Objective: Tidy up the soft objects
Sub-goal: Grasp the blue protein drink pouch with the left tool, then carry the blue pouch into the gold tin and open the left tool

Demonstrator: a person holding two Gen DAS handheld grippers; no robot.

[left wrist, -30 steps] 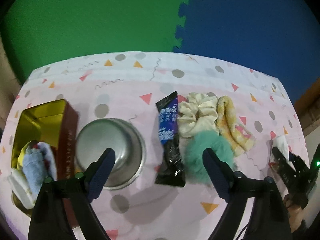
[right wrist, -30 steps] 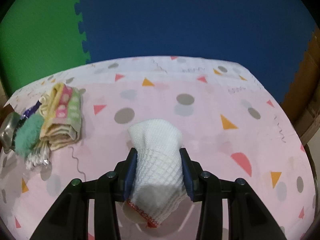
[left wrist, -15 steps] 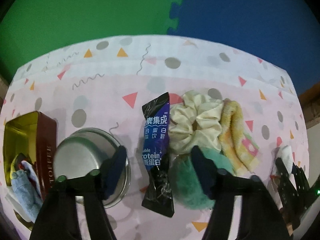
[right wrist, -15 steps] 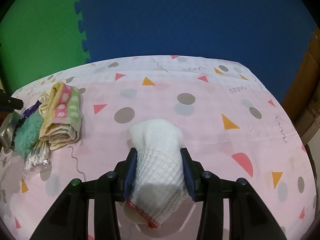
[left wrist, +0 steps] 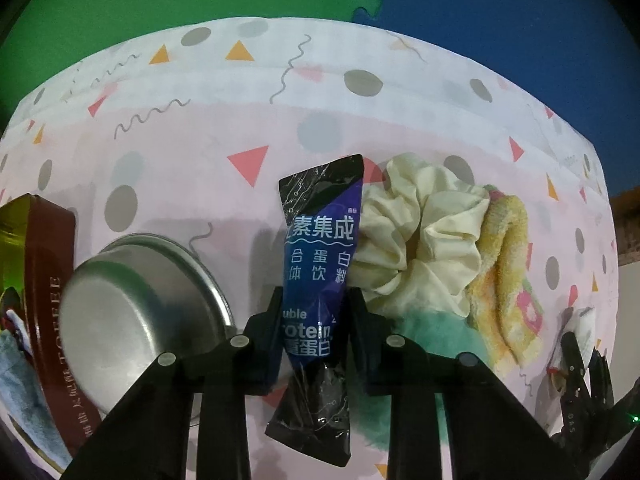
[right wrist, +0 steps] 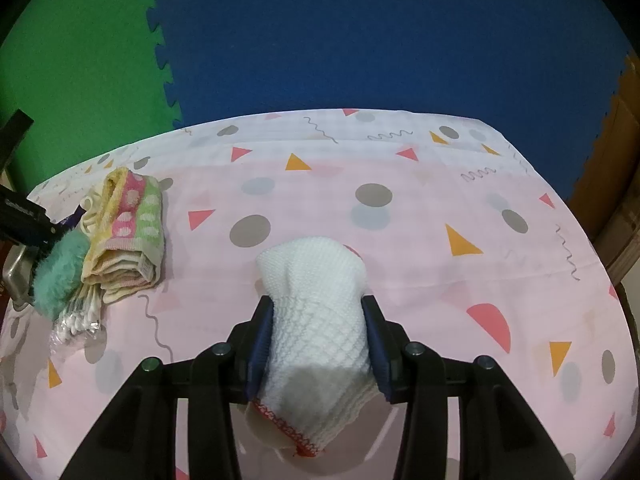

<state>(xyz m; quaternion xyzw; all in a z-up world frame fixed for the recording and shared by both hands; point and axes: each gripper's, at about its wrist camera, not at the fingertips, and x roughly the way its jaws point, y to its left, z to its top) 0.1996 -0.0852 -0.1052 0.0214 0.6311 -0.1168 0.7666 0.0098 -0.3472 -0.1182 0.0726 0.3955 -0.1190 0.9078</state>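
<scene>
My left gripper [left wrist: 316,300] is shut on a dark blue and black drink sachet [left wrist: 320,248] that lies on the pink tablecloth. Right of it lie a cream scrunchie [left wrist: 420,232], a teal fluffy pompom [left wrist: 436,332] and a folded yellow towel [left wrist: 504,268]. My right gripper [right wrist: 316,320] is shut on a white knitted cloth [right wrist: 316,304] with a red-stitched edge, held just above the table. The towel [right wrist: 128,220] and pompom [right wrist: 60,272] also show at the left in the right wrist view.
A steel bowl [left wrist: 132,312] stands left of the sachet. A dark red tin [left wrist: 36,280] holding folded cloths stands at the far left. A packet of cotton swabs [right wrist: 78,316] lies beside the pompom. The table's far edge meets green and blue foam mats.
My left gripper moved forward and down to the sachet and shut on it. My right gripper stayed put, still holding the white cloth.
</scene>
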